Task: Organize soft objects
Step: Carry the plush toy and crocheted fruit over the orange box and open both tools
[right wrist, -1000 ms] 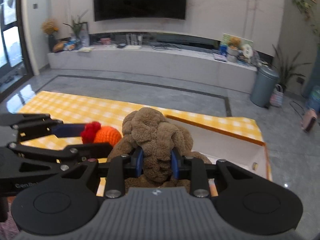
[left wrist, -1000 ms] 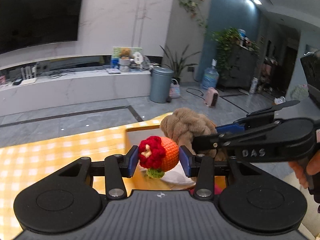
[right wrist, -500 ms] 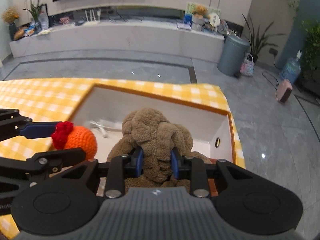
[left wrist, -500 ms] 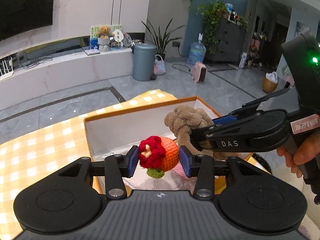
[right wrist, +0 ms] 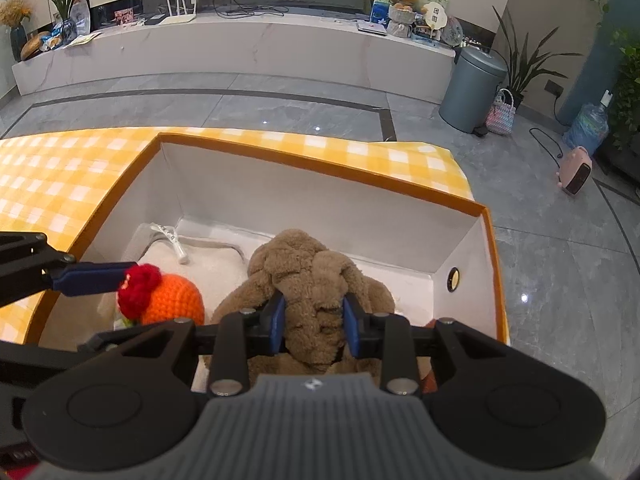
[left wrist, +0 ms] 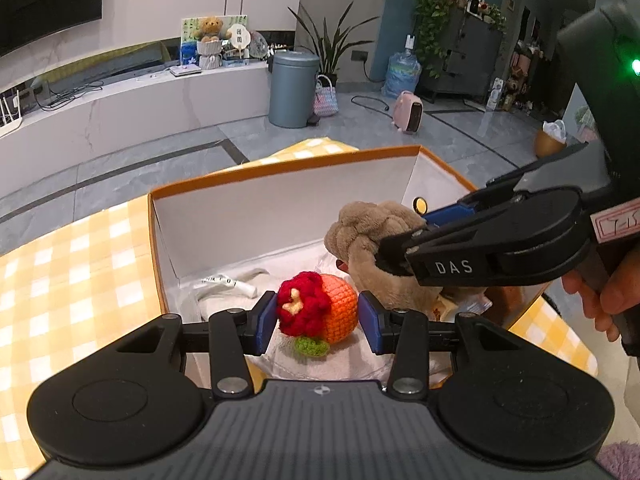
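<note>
My left gripper (left wrist: 318, 322) is shut on an orange crocheted ball with a red flower (left wrist: 320, 310), held inside the orange-rimmed white box (left wrist: 280, 168). My right gripper (right wrist: 314, 326) is shut on a brown plush toy (right wrist: 312, 276), held low inside the same box (right wrist: 320, 164), to the right of the ball (right wrist: 168, 300). The plush (left wrist: 372, 232) and right gripper (left wrist: 400, 248) also show in the left wrist view. White cloth (right wrist: 208, 264) lies on the box floor.
The box stands on a yellow checked tablecloth (right wrist: 60, 176). A white tagged item (left wrist: 228, 284) lies in the box's far left corner. Beyond the table edge are a grey tiled floor, a grey bin (right wrist: 472, 92) and a pink heater (right wrist: 576, 170).
Both grippers moved forward and down over the box with their toys. The box interior now fills both views and the toys sit below its rim.
</note>
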